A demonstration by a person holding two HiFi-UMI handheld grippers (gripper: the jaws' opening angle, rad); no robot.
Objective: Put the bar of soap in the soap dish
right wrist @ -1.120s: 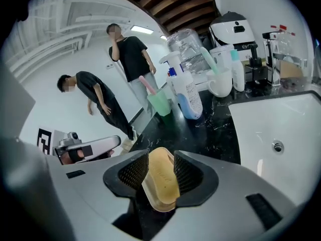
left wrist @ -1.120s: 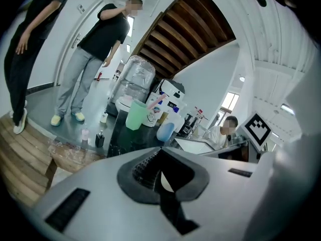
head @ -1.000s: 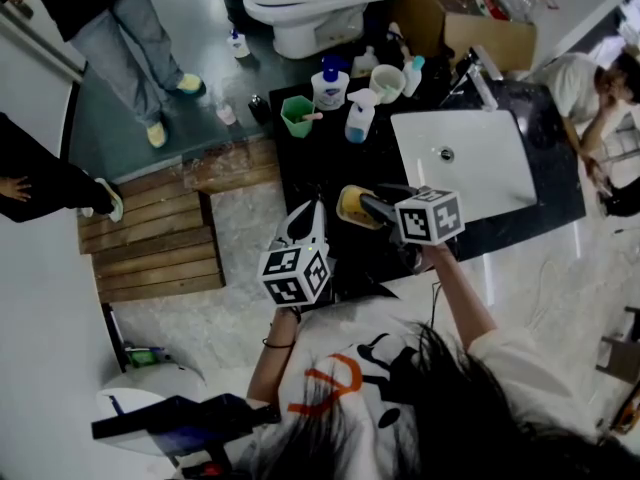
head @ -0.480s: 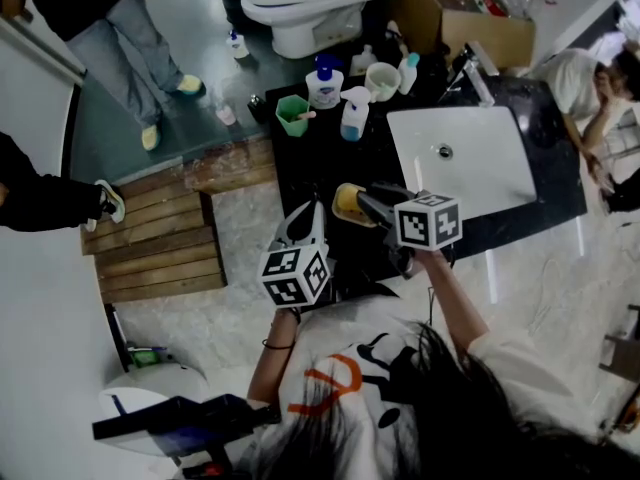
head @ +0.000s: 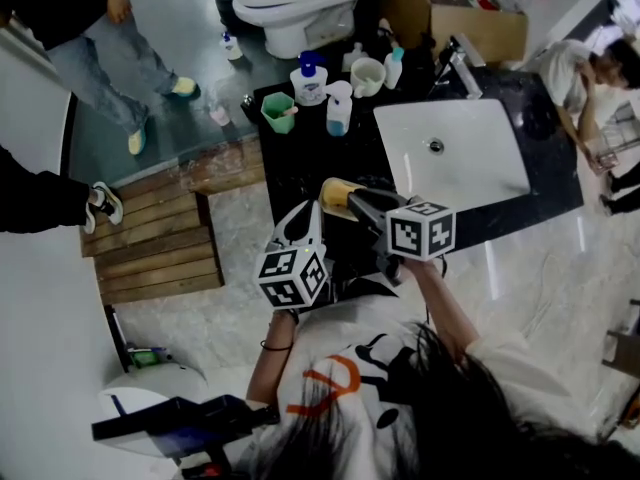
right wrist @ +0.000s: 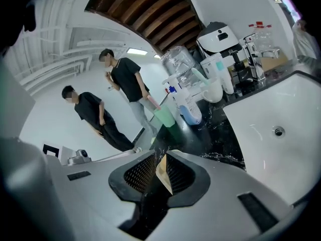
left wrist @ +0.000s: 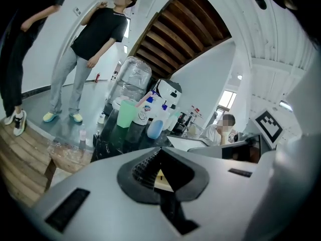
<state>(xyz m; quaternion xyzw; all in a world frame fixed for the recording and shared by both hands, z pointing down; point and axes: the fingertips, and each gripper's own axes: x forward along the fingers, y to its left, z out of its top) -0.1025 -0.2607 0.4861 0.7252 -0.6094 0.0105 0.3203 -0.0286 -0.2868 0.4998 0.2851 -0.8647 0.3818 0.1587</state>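
A yellow, dish-like thing (head: pixel 335 192), seemingly the soap dish, sits at the black counter's near edge. My right gripper (head: pixel 352 200) reaches it from the right. Its jaws have just been closing, and in the right gripper view a thin tan-yellow edge (right wrist: pixel 163 176) is pinched between the pads. My left gripper (head: pixel 313 208) points at the dish from just left of it, tips together. A pale yellow bit (left wrist: pixel 161 177) shows in the gap behind its tips; I cannot tell whether it is held. No separate soap bar is visible.
The black counter (head: pixel 300 163) carries a green cup (head: pixel 277 111), a pump bottle (head: pixel 308 80), a spray bottle (head: pixel 338 108) and a white mug (head: pixel 367 75). At right are the white sink (head: pixel 470 158) and its faucet (head: pixel 458 63). A toilet (head: pixel 300 3) stands behind the counter, a wooden pallet (head: pixel 150 238) lies at left, and a person (head: pixel 100 38) stands by.
The right gripper's jaws have closed from wide open onto the yellow thing's near end and shifted slightly up-left with it. The left gripper has hardly shifted.
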